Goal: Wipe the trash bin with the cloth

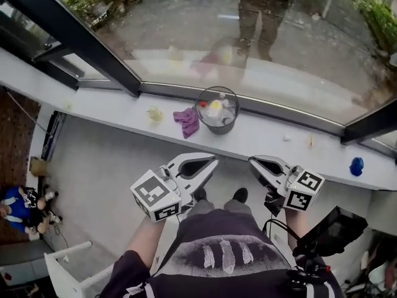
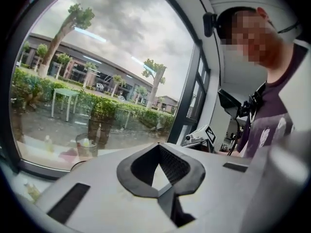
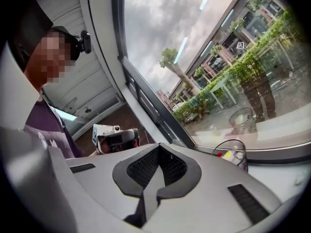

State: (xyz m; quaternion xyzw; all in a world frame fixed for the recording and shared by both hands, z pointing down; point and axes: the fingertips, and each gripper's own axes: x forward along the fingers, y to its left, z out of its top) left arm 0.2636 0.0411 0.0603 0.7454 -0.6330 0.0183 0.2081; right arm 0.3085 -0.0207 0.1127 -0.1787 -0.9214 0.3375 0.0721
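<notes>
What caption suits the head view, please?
Left gripper and right gripper, shut and empty, face the sill where a purple cloth lies beside the trash bin.

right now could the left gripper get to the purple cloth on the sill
Probably yes. The purple cloth lies uncovered on the sill, just left of the trash bin, and nothing stands between it and the left gripper. Its jaws are shut and empty, so they must open first.

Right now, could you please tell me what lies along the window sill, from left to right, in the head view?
yellow scrap → cloth → bin → blue object
</notes>
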